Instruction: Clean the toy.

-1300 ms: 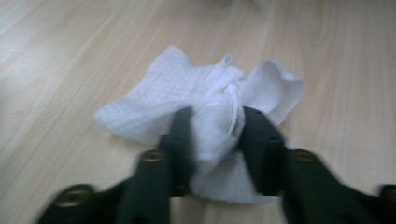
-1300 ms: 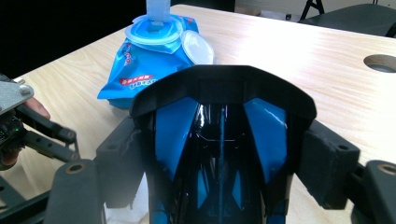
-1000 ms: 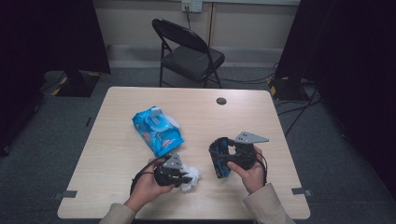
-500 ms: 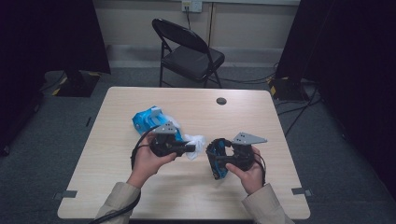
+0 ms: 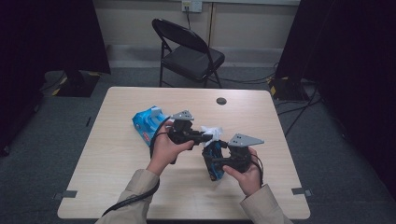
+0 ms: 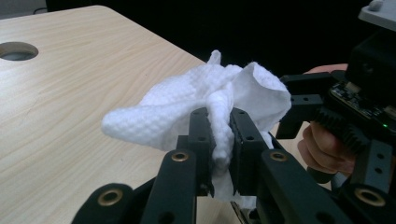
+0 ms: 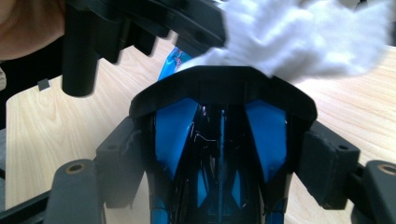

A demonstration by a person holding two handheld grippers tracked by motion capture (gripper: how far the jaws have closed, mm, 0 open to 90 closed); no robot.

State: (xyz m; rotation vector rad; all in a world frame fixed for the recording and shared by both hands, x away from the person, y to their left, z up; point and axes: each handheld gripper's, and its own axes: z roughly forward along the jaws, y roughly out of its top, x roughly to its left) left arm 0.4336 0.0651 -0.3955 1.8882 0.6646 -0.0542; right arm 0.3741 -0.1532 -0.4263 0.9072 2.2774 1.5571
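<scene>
Left tongs [image 6: 219, 135] pinching white wipe [image 6: 205, 100], right tongs [image 7: 219, 154] gripping blue-black object [image 7: 219, 158]

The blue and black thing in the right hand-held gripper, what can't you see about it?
- Blue and black object, right gripper view: bottom cut off by the frame, top hidden behind the white wipe, so what it is stays unclear.
- Same object, high view: too small.
- Blue packet, high view: print too small, partly behind the left hand-held gripper.
</scene>
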